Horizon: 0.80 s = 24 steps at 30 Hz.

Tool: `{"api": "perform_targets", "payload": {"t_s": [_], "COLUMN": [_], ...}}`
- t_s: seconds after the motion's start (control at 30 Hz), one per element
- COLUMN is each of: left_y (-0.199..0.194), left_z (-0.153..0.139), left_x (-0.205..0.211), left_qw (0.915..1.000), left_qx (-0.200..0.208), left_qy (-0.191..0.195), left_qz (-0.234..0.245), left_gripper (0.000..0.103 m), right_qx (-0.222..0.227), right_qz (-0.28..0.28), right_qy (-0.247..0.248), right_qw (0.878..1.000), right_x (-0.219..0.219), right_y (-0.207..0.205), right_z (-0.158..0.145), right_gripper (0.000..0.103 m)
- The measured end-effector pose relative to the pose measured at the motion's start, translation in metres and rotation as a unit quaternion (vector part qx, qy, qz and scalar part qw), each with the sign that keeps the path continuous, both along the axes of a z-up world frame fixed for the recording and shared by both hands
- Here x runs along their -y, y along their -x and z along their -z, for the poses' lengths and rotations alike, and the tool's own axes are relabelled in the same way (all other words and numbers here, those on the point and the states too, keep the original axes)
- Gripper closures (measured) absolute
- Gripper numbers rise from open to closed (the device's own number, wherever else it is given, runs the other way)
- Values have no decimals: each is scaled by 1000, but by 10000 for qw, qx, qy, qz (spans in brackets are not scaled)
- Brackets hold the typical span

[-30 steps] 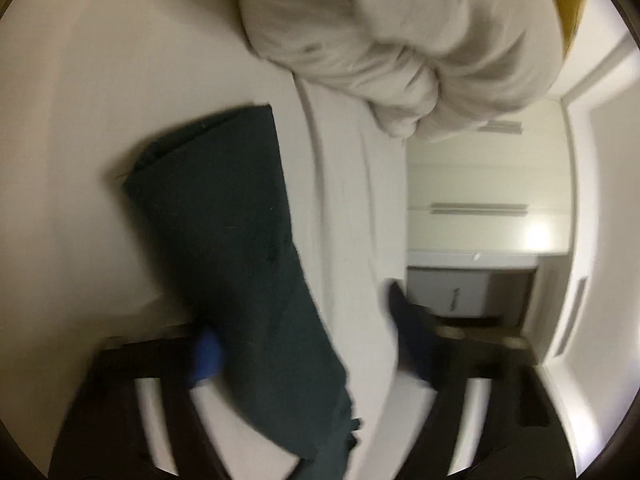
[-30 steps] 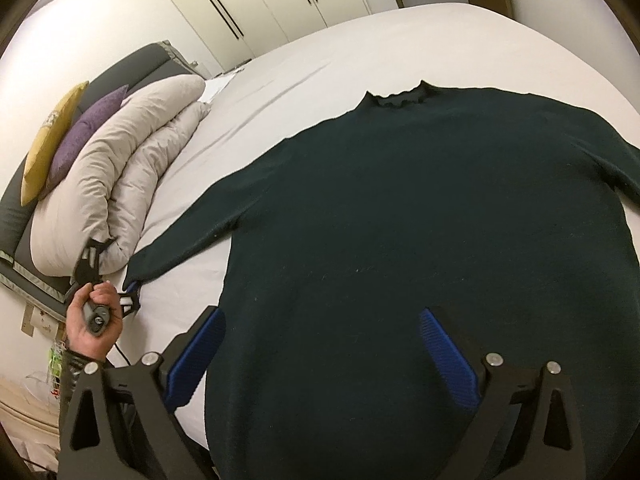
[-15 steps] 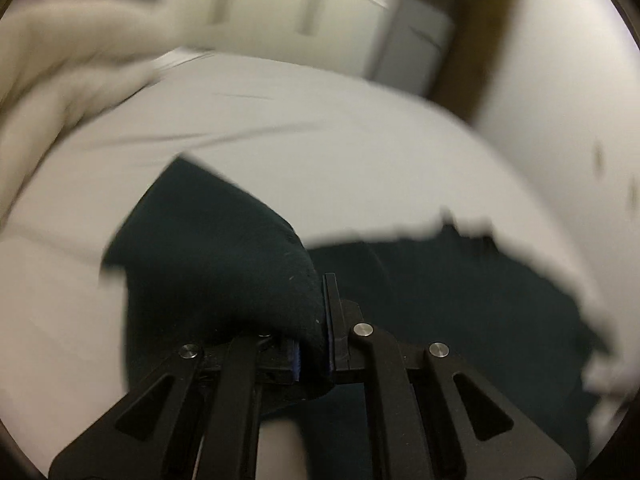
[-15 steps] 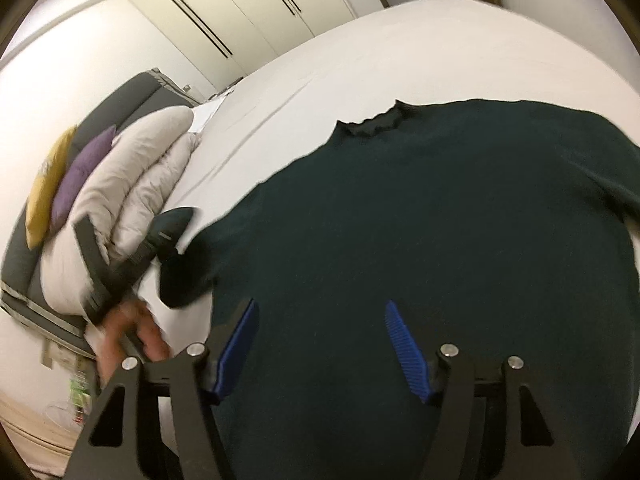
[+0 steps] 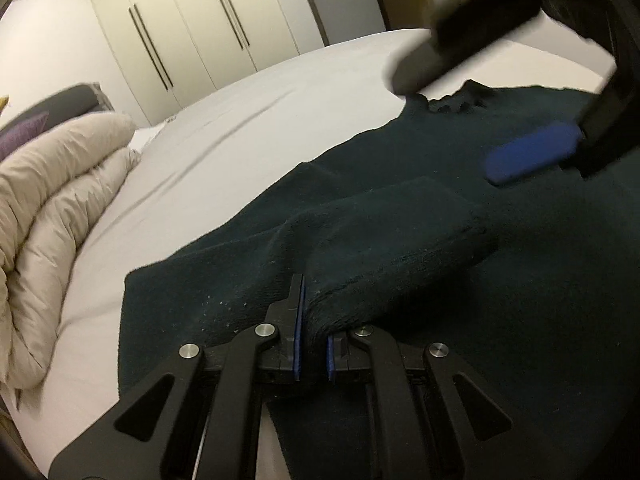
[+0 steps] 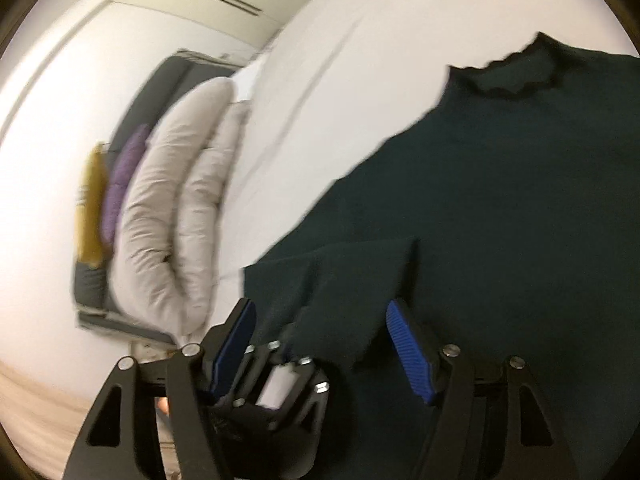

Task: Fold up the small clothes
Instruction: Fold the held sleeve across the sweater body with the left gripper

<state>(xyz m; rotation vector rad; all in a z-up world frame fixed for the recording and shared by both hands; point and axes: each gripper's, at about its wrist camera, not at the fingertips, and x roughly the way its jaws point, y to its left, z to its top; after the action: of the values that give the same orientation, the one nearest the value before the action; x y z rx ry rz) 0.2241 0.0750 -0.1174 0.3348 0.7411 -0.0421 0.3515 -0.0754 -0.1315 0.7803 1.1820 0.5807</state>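
Note:
A dark green sweater lies flat on the white bed, its frilled collar at the far end. My left gripper is shut on the sweater's left sleeve and holds it folded over onto the body of the sweater. My right gripper is open, just above the folded sleeve, with the left gripper's head between its fingers. One blue pad of the right gripper shows in the left wrist view, over the sweater's chest.
A beige rolled duvet lies at the left of the bed, with purple and yellow cushions against a dark headboard. Cream wardrobes stand behind the bed. White sheet lies bare beyond the sweater.
My left gripper closed on the sleeve end and carried it right, folding it over the sweater's body. My right gripper moved left and now hovers over the left gripper.

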Motion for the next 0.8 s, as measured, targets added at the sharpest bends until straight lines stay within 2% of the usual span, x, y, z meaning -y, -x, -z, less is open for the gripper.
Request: {"api": "perform_targets", "payload": {"t_s": [0.07,0.23,0.3,0.4,0.47,0.53,0.6,0.7,0.8], "left_y": [6,-2,1,2,2,2,3,12,19], "left_z": [-1,-2,-5,-8,-8,-10,-15,-29,-47], "left_x": [3,-1,-2,-4,-3,-5,-6,-6,-21], "left_qw": [10000,9998,9996,9994,9993,9992,9986,9967,9888], "left_qx": [1,75,108,166,171,169,200,312,356], "left_qy": [91,177,240,276,289,336,480,742,1426], "left_qz": [-15,-77,-112,-125,-134,-151,-72,103,264], "left_gripper": [96,96,96,96,96,95,95,95,87], "right_qx": [-262,-873,-940,-1025,-880,-614,-229,100,321], "right_qz": [102,-131,-163,-96,-202,-314,-368,-252,-23], "right_qy": [-210,-514,-669,-877,-733,-487,-211,-38,101], "right_qw": [9994,9948,9932,9908,9932,9964,9988,9996,9994], "right_x": [1,-18,-23,-27,-31,-34,-31,-12,22], "right_y": [-2,-7,-10,-20,-24,-25,-23,-23,-24], "right_z": [13,40,45,52,50,41,25,7,-7], "right_gripper": [25,28,34,55,84,91,94,94,94]}}
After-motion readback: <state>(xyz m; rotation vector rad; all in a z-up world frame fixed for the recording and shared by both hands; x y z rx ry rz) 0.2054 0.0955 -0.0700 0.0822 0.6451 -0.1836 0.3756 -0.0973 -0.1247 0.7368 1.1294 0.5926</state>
